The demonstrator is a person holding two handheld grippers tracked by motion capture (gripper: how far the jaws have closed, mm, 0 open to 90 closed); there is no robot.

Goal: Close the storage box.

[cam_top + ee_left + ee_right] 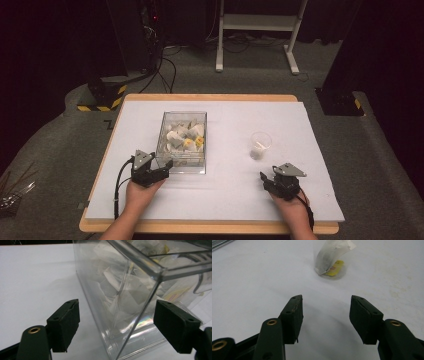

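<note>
Left gripper (164,168) low in the high view, left of centre: jaws spread wide around the near corner of the clear plastic box (140,297), pads not pressing it. Right gripper (266,178) at lower right, jaws apart on bare white table cover (235,175), holding nothing. Farther up, right of centre, 1 clear cup (331,258) with a tea bag (329,255) and yellow tag (335,268); printing too small to read. Box full of white and yellow sachets (186,136), lettering unreadable.

Dark room, grey carpet (45,150) (white frame (257,22) behind)
</note>
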